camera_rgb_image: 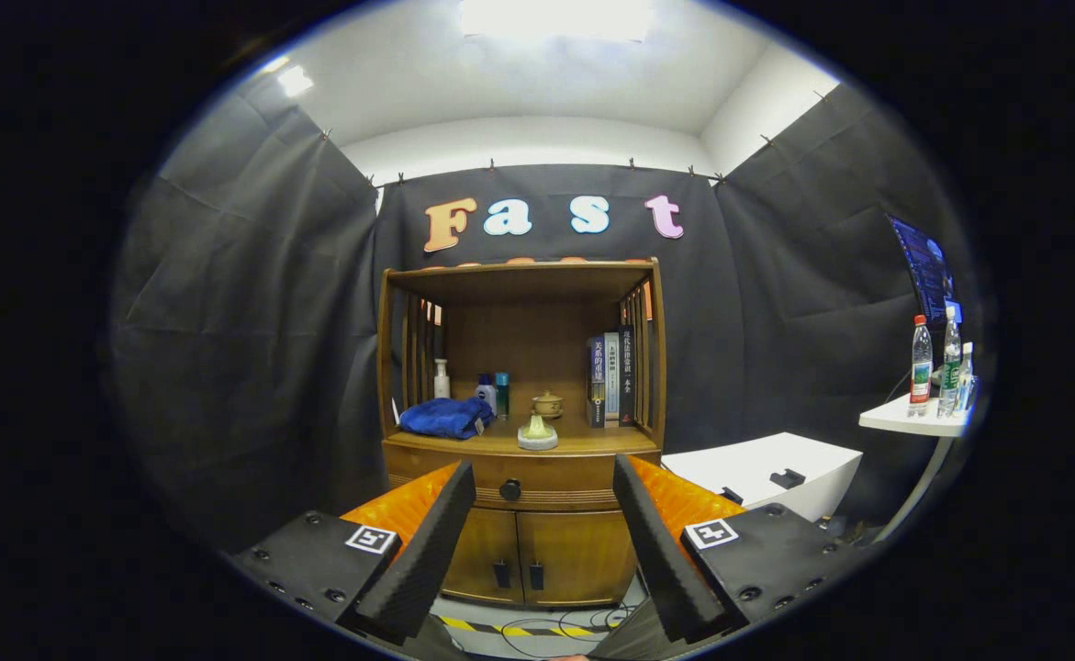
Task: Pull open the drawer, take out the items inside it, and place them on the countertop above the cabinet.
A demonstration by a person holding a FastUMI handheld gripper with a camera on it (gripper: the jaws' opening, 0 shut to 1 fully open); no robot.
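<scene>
Looking down the hand-held gripper (544, 542), its fingers stand wide apart with nothing between them; it hangs well back from the cabinet (523, 514), lined up roughly on the middle of it.

The drawer (511, 479) sits flush and shut under the bench (592, 444), with its round dark knob (510, 489) framed between the fingers and well beyond them; what's inside the drawer can't be seen. Honestly a closed drawer fits two stories: either the goods are in there waiting, or they're already up top and it got pushed back; the pictures don't settle it, so I won't call a move. If a pull is what's due, my take: come in square to the front, centre the knob between the fingers, close on both sides of it, then draw straight back level so the drawer doesn't rack.

Stuff on the bench: a blue cloth (446, 417), a small pale cone thing on a round base (537, 433) right at the front edge above the knob, a little lidded pot (548, 403), bottles (487, 386) at the back, books (611, 378) standing at the side; that cone thing at the edge is the one to mind, and free space is mostly front right.

Off to the side: a white box (767, 470) and a small white table (909, 420) with water bottles (936, 367); cables (555, 629) on the floor in front of the cabinet doors (537, 555).
</scene>
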